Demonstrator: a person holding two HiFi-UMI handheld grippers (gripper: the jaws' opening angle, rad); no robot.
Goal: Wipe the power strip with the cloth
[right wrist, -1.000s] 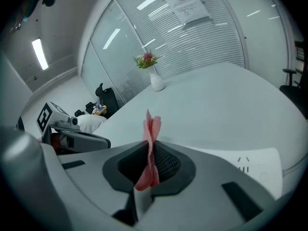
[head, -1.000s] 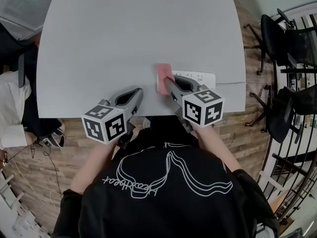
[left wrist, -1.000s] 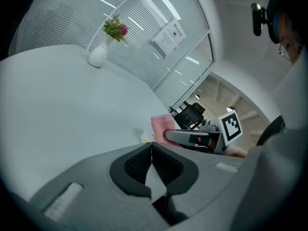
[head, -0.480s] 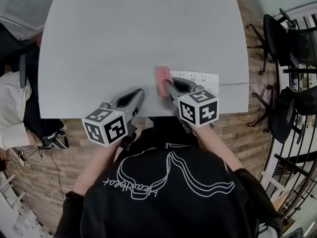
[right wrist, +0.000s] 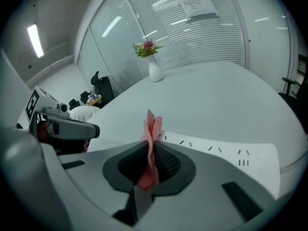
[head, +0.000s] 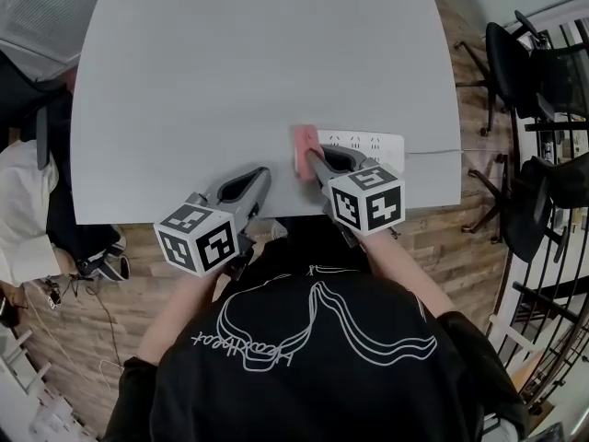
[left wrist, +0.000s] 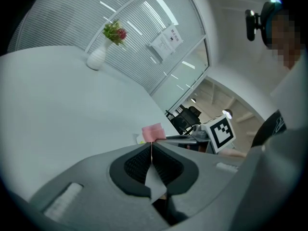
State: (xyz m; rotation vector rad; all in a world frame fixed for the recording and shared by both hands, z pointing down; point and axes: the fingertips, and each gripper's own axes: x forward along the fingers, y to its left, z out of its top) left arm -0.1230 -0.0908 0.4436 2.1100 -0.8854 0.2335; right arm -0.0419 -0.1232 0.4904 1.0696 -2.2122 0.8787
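Power strip (head: 368, 144) lies at the desk's (head: 230, 81) near edge. Right tool (head: 311, 161), clamped on the pink cloth (head: 306, 140), sits at the strip's left end; pressing flat and sweeping lengthwise should clean best. Left tool (head: 261, 177), jaws together and empty, hovers left of it.

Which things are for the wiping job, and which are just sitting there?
For the job:
- pink cloth
- white power strip
- right tool, shut on the cloth

Just sitting there:
- left tool, shut and empty
- vase of flowers
- black chairs
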